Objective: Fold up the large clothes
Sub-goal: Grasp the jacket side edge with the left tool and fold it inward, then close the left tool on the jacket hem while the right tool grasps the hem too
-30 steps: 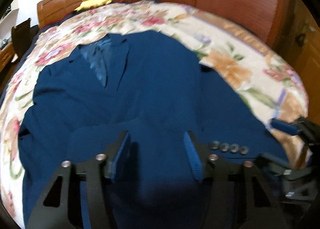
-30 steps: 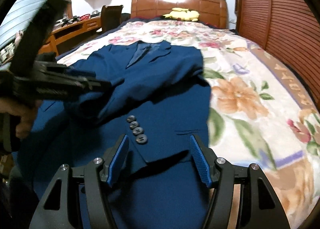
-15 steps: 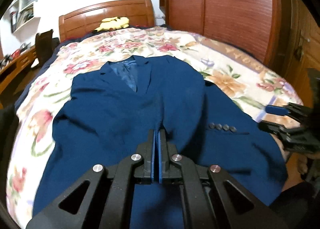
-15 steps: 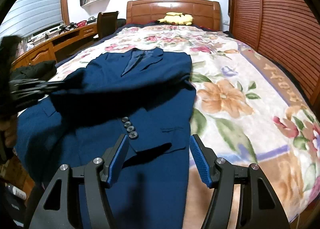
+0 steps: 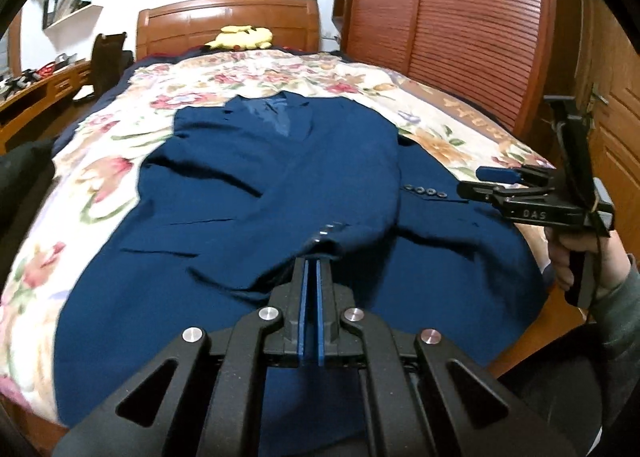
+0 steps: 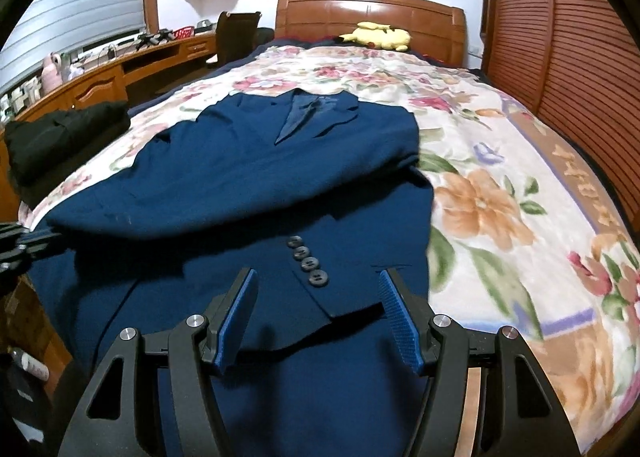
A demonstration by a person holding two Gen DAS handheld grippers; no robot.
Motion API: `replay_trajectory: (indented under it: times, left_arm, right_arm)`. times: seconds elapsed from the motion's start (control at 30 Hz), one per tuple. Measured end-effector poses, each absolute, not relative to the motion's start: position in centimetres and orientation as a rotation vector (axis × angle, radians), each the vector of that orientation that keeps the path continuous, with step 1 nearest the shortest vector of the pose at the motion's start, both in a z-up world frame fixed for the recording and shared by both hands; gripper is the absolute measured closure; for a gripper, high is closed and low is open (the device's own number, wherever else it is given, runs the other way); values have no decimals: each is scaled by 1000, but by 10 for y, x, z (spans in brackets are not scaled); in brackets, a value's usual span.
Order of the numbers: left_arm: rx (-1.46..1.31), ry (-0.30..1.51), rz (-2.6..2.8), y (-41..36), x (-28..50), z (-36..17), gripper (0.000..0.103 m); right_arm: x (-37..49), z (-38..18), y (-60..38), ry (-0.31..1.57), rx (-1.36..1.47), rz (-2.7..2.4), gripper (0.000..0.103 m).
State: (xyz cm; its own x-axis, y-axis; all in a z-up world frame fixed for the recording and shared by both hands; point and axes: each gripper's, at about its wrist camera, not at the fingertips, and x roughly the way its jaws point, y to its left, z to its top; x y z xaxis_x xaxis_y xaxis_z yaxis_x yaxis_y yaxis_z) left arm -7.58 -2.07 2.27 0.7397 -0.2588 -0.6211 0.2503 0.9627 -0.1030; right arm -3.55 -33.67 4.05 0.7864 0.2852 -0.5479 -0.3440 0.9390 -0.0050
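Observation:
A navy suit jacket lies face up on the floral bed cover, collar toward the headboard. My left gripper is shut on the cuff of one sleeve, which is drawn across the jacket's front toward the foot of the bed. In the right wrist view that sleeve stretches to the left gripper at the frame's left edge. My right gripper is open, hovering just above the other cuff with its buttons. The left wrist view shows the right gripper at the jacket's right edge, held by a hand.
A yellow plush toy rests by the wooden headboard. Slatted wooden wardrobe doors run along the bed's right side. A dark folded garment, a desk and a chair stand to the left.
The left gripper closed on the sleeve cuff and drew back toward the foot of the bed, pulling the sleeve across the jacket. The right gripper stayed open, almost in place.

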Motion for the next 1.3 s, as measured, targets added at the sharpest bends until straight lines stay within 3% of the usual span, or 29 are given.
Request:
replay_trajectory:
  times: [0.13, 0.27, 0.37, 0.9, 1.3]
  left_arm:
    - [17, 657, -212, -1, -80, 26, 96]
    - [6, 635, -182, 17, -77, 26, 43]
    - [-16, 617, -162, 33, -78, 26, 23]
    - [-49, 640, -7, 109, -90, 9, 23]
    - [-84, 657, 40, 143, -91, -13, 23]
  right_arm:
    - [-32, 41, -327, 570, -116, 357, 38]
    - [-27, 39, -318, 574, -116, 374, 38]
    - [-24, 39, -306, 571, -118, 394, 38]
    - [-13, 14, -195, 596, -256, 592, 40]
    - [-18, 24, -231, 593, -194, 556, 39]
